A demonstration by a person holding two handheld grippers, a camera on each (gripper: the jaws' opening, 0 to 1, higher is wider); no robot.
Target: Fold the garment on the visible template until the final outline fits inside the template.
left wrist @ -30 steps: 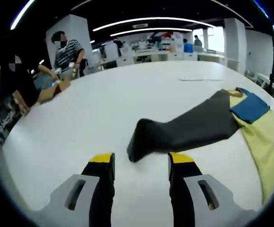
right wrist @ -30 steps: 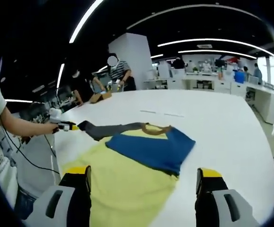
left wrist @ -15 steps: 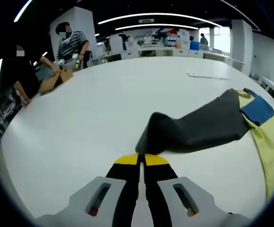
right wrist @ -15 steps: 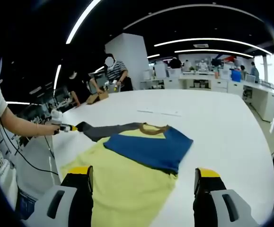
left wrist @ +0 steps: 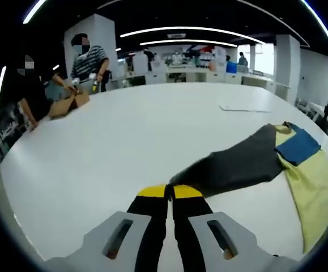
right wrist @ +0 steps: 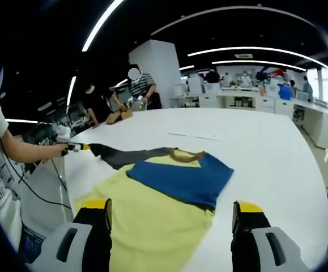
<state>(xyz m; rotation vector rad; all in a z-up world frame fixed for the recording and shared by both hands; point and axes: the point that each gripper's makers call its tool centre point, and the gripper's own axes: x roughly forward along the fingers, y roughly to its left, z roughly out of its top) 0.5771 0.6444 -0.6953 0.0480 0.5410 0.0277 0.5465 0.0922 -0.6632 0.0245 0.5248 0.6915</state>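
Since a second ago my left gripper (left wrist: 168,192) has gone from jaws apart around the cuff to jaws pressed together on it, and the grey sleeve (left wrist: 240,164), slumped and bunched then, now runs out taut and lifted off the table.

Item, garment (right wrist: 152,209): a yellow shirt lying flat on the white table (left wrist: 130,124), with one blue sleeve (right wrist: 180,178) folded across its chest and the grey one stretched away toward the person's side. A brownish collar band (right wrist: 186,154) shows at the neck. I cannot make out any template outline under the cloth in either view.

Item, left gripper: clamped on the cuff end of the grey sleeve. In the right gripper view it (right wrist: 79,147) appears at the far left, held out by a hand (right wrist: 59,148), with the sleeve (right wrist: 132,154) leading back to the shoulder.

Item, right gripper (right wrist: 172,212): jaws wide apart, empty, poised over the yellow hem end, touching nothing that I can see.

Step in hand, as I judge it: the second sleeve fold. Next move calls for carrying the cuff over the body and laying the grey sleeve across it, flat and without dragging the shirt.

Surroundings: two people (left wrist: 87,59) at the table's far edge by a brown object (left wrist: 64,105); a paper strip (left wrist: 243,108) lying well apart.
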